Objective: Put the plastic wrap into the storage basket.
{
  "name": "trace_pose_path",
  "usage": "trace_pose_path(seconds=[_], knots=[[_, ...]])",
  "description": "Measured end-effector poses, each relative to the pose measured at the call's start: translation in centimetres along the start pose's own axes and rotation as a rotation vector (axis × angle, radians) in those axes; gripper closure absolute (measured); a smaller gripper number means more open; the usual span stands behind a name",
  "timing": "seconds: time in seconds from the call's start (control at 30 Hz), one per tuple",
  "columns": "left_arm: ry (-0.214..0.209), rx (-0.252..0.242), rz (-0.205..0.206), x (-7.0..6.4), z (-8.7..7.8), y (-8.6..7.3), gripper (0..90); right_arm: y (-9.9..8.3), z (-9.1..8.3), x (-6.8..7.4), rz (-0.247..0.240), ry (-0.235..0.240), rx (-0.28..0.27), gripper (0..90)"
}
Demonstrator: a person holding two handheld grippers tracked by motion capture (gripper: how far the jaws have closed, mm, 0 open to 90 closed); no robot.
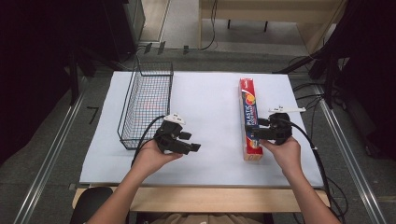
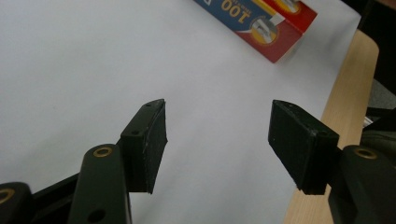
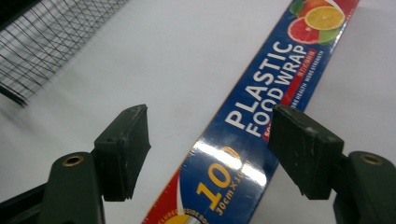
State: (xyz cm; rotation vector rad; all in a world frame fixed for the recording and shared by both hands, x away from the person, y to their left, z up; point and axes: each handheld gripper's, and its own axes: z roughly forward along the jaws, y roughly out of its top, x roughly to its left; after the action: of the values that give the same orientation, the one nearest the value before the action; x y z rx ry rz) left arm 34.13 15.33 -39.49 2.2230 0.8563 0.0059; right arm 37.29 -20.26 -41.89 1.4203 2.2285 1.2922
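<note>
Where the forearms come in at the near edge of the bench (image 1: 205,175), each hand is seen wrapped around its tool in the high view. The left gripper (image 1: 189,142) is held just off the near right corner of the wire basket (image 1: 145,105), pointing across toward the plastic wrap box (image 1: 250,119), and its jaws are spread wide with nothing between them. In the left gripper view (image 2: 217,144), only bare white sheet is framed by the jaws, with the near end of the box (image 2: 266,28) well beyond them and the wooden bench edge at the side. The right gripper (image 1: 254,133) is held low at the near half of the box, wrist bent inward. What the high view hides is given by the right gripper view (image 3: 210,149): the jaws stand open astride the box (image 3: 261,126), one on each side, not yet touching it. Farther off, the basket (image 3: 42,44) is seen blurred beyond the box.
</note>
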Motion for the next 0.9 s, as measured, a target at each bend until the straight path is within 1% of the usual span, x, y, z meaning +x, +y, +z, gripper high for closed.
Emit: trace_pose_path(seconds=[0.03, 0.07, 0.13, 0.2, 0.23, 0.27, 0.33, 0.43, 0.53, 0.57, 0.63, 0.73, 0.87, 0.9], knots=[[0.000, 0.000, 0.000, 0.00, 0.00, 0.00, 37.2, 0.00, 0.00, 0.00, 0.000, 0.000, 0.000, 29.8], [-0.009, -0.014, -0.017, 0.12, -0.06, 0.02, 37.2, -0.06, 0.00, -0.07, -0.021, -0.022, 0.002, 30.5], [-0.017, -0.017, -0.021, 0.19, -0.08, 0.02, 37.1, -0.07, -0.01, -0.17, -0.025, -0.035, 0.004, 30.5], [0.000, 0.008, -0.003, 0.13, 0.07, -0.06, 37.2, -0.09, -0.02, -0.26, -0.023, -0.037, 0.004, 30.5], [0.000, 0.008, -0.003, 0.13, 0.07, -0.06, 37.1, -0.12, -0.06, -0.27, -0.022, -0.038, 0.004, 30.8], [0.002, 0.024, 0.004, 0.04, 0.20, -0.10, 37.0, -0.14, -0.08, -0.29, -0.022, -0.037, 0.003, 31.4], [0.006, 0.020, 0.013, -0.04, 0.19, -0.09, 37.0, -0.17, -0.11, -0.33, -0.026, -0.036, 0.003, 31.6], [0.006, 0.013, 0.015, -0.04, 0.18, -0.10, 37.0, -0.20, -0.09, -0.34, -0.023, -0.031, 0.006, 32.0], [0.004, 0.017, 0.011, 0.05, 0.12, -0.20, 39.8, -0.21, -0.04, -0.35, -0.013, -0.030, 0.012, 32.0], [0.007, -0.001, 0.020, -0.05, -0.03, -0.20, 40.2, -0.17, -0.03, -0.41, -0.001, -0.032, 0.020, 31.4], [0.001, -0.012, 0.019, -0.14, -0.09, -0.18, 40.1, -0.16, 0.03, -0.48, 0.010, -0.033, 0.032, 31.1], [0.009, 0.008, 0.028, -0.21, 0.06, -0.30, 39.5, -0.18, 0.16, -0.55, 0.011, -0.039, 0.045, 30.8], [0.011, 0.007, 0.029, -0.26, 0.03, -0.36, 38.9, -0.17, 0.21, -0.60, 0.013, -0.040, 0.052, 30.8], [0.007, 0.006, 0.035, -0.29, 0.00, -0.37, 38.2, -0.17, 0.23, -0.61, 0.014, -0.042, 0.056, 30.8]])
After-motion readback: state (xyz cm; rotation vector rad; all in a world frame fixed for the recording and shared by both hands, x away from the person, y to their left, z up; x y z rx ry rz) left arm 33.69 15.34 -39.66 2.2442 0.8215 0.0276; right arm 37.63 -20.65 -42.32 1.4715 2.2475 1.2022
